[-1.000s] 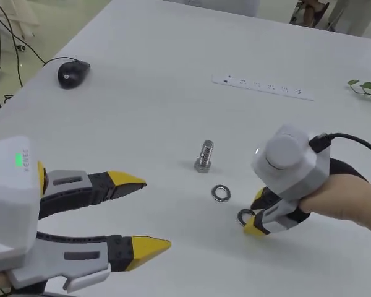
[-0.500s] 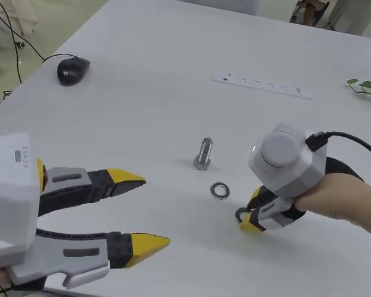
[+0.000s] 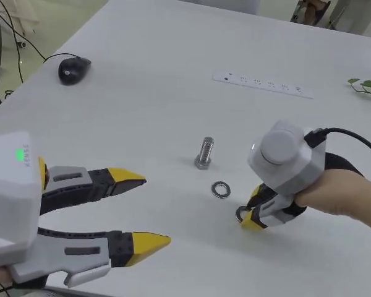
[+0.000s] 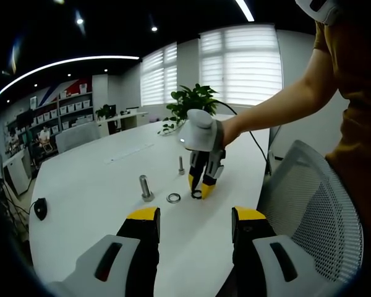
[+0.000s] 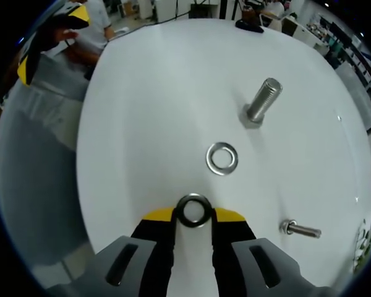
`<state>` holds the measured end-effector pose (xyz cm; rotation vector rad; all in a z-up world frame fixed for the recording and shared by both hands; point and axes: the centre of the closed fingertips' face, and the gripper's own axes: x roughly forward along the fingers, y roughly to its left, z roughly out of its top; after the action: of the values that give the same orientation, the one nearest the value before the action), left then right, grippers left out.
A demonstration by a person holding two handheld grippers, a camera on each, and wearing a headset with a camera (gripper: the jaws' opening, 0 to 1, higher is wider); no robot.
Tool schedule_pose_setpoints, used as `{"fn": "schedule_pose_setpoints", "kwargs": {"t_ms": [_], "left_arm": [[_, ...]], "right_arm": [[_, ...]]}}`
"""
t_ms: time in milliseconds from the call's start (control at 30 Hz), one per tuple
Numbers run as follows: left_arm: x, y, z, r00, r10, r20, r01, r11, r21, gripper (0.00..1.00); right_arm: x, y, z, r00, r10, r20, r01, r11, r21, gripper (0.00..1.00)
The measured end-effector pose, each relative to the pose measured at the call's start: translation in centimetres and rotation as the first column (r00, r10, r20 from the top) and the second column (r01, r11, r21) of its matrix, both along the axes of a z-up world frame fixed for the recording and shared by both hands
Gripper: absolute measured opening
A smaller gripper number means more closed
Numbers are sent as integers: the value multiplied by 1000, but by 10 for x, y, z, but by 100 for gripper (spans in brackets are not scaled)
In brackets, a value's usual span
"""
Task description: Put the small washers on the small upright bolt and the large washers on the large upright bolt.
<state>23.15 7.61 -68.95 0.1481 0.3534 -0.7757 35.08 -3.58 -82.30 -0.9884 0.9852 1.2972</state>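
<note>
Starting at the left of the head view, the left gripper [image 3: 154, 210] hovered over the white table [image 3: 142, 111], to the left of the large bolt [image 3: 204, 153] and nearer the person. Its yellow-tipped jaws were spread wide and held nothing. The large bolt stood head down on the table, its long axis vertical and its threaded shank pointing up. A loose washer [image 3: 221, 190] lay flat on the table near the large bolt, on its near-right side, with its hole facing up. Further right of the large bolt, the right gripper [image 3: 250, 218] pointed down toward the table, its jaws closed on a second washer [image 3: 242, 215] and pinching it by the outer edge. In the right gripper view, that washer's hole faced back along the jaws. Whether it touched the table could not be determined. In the left gripper view, the small bolt [image 4: 181, 164] stood upright, shank up, beyond and to the right of the large bolt, just beside the right gripper.
</note>
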Motion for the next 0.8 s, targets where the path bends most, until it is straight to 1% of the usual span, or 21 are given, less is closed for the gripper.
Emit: {"fn": "schedule_pose_setpoints", "kwargs": {"t_ms": [200,467,533,600,800], "left_arm": [[1,0,0,1000,0,-1,0,1000,0,45],[3,-1,-1,1000,-6,-2,6,1000,1,45],[4,-2,0,1000,-8,-1,8,1000,0,45],[5,-2,0,1000,-10,0,10,1000,0,45],[5,-2,-2,1000,-10,-4,10,1000,-1,45]], "right_arm": [[1,1,2,1000,14,0,-14,1000,-4,21],[6,3,13,1000,21,3,-21,1000,0,21],[8,5,17,999,33,16,-33,999,0,21],[10,8,23,999,37,18,-38,999,7,21],[18,23,39,998,51,40,-53,998,31,21]]}}
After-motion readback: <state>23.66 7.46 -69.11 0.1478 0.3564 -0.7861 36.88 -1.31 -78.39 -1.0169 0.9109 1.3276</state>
